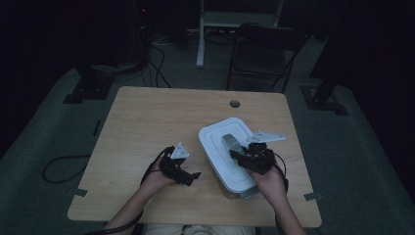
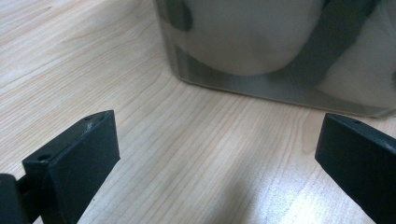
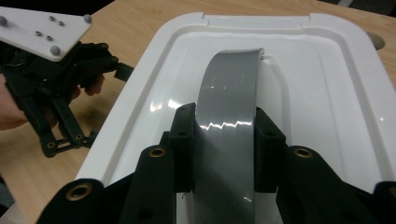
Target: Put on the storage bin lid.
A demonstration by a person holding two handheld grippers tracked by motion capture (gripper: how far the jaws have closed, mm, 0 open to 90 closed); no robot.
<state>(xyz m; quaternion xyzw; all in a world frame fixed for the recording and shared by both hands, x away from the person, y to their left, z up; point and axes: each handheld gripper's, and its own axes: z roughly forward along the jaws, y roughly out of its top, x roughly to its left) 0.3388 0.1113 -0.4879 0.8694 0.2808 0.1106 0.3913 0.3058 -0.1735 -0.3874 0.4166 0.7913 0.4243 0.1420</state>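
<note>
Black jaws of my right gripper (image 3: 223, 140) are clamped on the grey handle (image 3: 229, 107) of the white storage box (image 1: 226, 147).

Room: I see a light wooden table (image 1: 147, 122) on dark carpet, with a black folding chair (image 1: 264, 49) and stand legs beyond the far edge. Position: the box sits right of centre on the table, its near end close to the front edge; the handle arches over the recessed lid, gripped from both sides. My left gripper (image 1: 188, 174) rests low just left of the box, jaws wide apart, the translucent box wall (image 2: 261, 70) directly ahead, not touching. Clearance: the table's left half and far strip lie bare.
</note>
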